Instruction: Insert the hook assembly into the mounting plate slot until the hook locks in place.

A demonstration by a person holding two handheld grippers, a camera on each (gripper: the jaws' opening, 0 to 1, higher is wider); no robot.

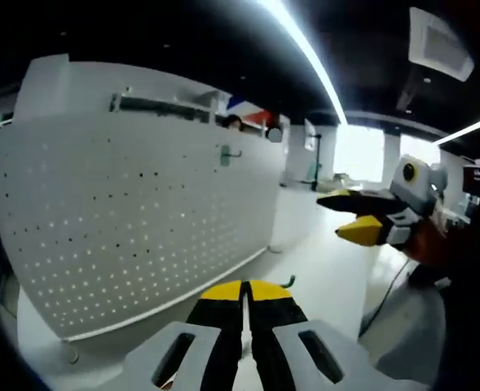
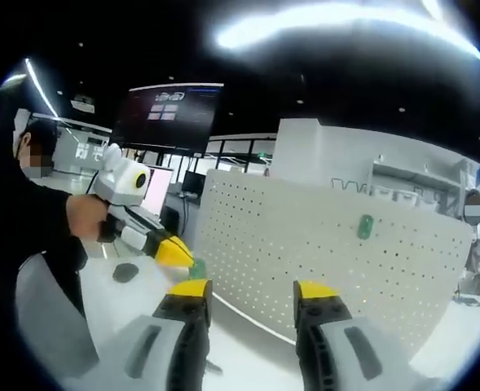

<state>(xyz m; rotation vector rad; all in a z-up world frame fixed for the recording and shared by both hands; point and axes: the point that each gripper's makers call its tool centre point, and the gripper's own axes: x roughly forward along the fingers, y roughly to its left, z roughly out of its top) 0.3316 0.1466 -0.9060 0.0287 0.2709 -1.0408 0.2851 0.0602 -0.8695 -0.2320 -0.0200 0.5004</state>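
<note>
Left tongs (image 1: 245,295) clenched; right tongs (image 2: 250,295) parted, empty; pegboard (image 2: 321,244) beyond, green hook (image 2: 365,226) on it.

pegboard (image 2: 321,244) upright on table (image 1: 321,269) | hook (image 2: 365,226) on pegboard face | left tool (image 2: 178,257) beside pegboard's edge

A white table (image 1: 321,269) carries an upright white pegboard (image 1: 134,220), whose lower edge runs along the tabletop. In the right gripper view the same table (image 2: 146,293) holds the pegboard (image 2: 321,261), and a small dark rounded object (image 2: 125,272) lies flat on the surface, well apart from the board's near end. What that object is cannot be told.
</note>
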